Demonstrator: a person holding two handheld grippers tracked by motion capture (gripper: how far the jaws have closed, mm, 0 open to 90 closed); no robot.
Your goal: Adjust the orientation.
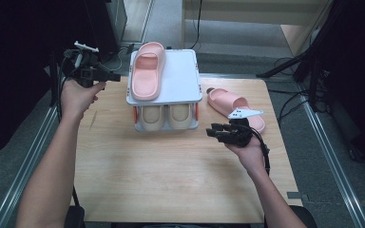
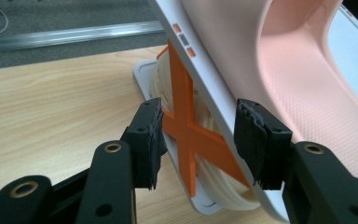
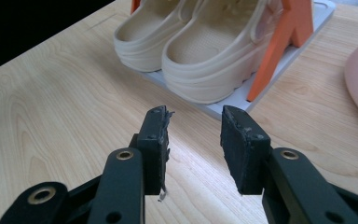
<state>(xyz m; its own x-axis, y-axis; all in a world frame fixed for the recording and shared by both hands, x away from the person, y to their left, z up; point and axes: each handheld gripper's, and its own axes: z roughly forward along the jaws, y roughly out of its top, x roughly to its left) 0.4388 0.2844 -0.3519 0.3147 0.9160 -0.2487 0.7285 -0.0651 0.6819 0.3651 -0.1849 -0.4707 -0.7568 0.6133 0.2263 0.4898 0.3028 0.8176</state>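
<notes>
A white two-shelf shoe rack with orange cross-shaped sides stands at the back middle of the wooden table. One pink slipper lies on the left of its top shelf. A pair of beige clogs sits on the lower shelf. A second pink slipper lies on the table right of the rack. My left gripper is held up just left of the rack, open, and its jaws frame the orange cross without touching. My right gripper is low in front of the rack's right corner, open with nothing between the jaws.
The table's front half is bare wood. Dark equipment and cables stand beyond the left and right edges. Metal floor rails run along both sides of the table.
</notes>
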